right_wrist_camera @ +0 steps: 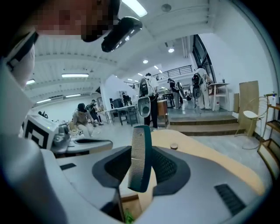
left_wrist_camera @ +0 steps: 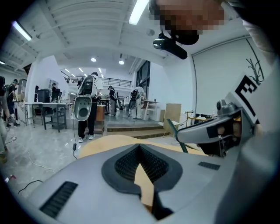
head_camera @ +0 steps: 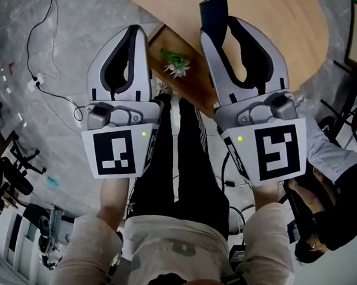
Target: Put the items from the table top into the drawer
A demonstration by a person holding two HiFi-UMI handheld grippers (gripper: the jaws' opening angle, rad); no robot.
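My right gripper (head_camera: 225, 24) is shut on a dark teal comb (head_camera: 212, 9), held above the near edge of the round wooden table (head_camera: 282, 25). In the right gripper view the comb (right_wrist_camera: 141, 159) stands upright between the pads (right_wrist_camera: 164, 166), with its teeth to the left. My left gripper (head_camera: 135, 29) hangs beside it on the left, its tips meeting and nothing in them. Below the two grippers an open wooden drawer (head_camera: 163, 41) holds a green and white flower sprig (head_camera: 176, 61). A small round item (right_wrist_camera: 174, 146) lies on the table top (right_wrist_camera: 205, 153).
A black cable and plug (head_camera: 36, 79) lie on the grey floor to the left. A seated person (head_camera: 336, 172) is close on the right. Steps (left_wrist_camera: 131, 127) and several standing people (left_wrist_camera: 87, 109) are beyond the table.
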